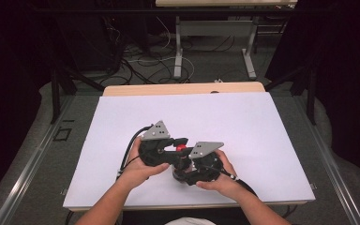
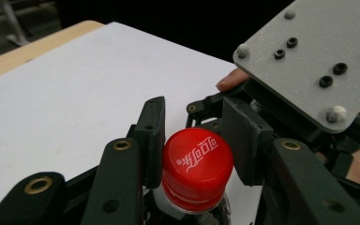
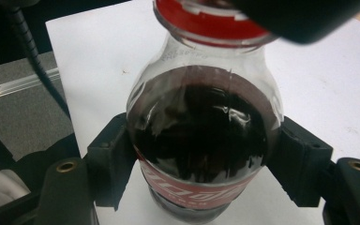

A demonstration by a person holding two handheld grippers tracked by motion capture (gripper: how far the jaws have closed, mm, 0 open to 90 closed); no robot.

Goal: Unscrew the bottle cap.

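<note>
Left gripper view, left gripper (image 2: 198,140) pinched red cap (image 2: 197,161), right gripper (image 3: 201,164) clamped cola bottle (image 3: 201,136), cap at twelve o'clock, white table (image 1: 243,117).

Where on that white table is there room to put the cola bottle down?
Nearly everywhere: the white table sheet lies bare beyond, left and right of the hands. It is crowded only near the front edge, where the left gripper clamps the red cap and the right gripper clamps the dark cola bottle.
</note>
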